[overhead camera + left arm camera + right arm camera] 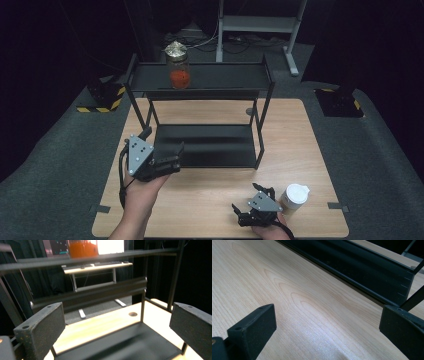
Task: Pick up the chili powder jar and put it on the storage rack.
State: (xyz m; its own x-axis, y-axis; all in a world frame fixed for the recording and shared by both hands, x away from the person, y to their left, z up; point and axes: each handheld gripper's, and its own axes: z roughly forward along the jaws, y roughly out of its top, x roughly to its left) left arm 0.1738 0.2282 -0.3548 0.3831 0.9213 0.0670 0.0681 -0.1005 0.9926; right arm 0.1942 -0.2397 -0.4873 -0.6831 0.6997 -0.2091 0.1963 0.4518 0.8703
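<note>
Where a dark carpeted floor surrounds it, a light wooden table [210, 200] fills the middle of the high view. On its far half stands a black two-tier metal shelf [200, 145], the largest thing on it. The left gripper [172, 159], held in the person's left hand [142, 192], sits at the front left corner of the shelf's lower tier; its jaws stand wide apart with nothing between them, and its own view looks across the lower tier. The right gripper [242, 214] rests low near the table's front edge, jaws also wide apart and empty over bare wood. On the shelf's top tier, left of centre, stands a glass jar [178, 67] with orange contents. Just beside the right gripper stands a white lidded cup [295, 197].
</note>
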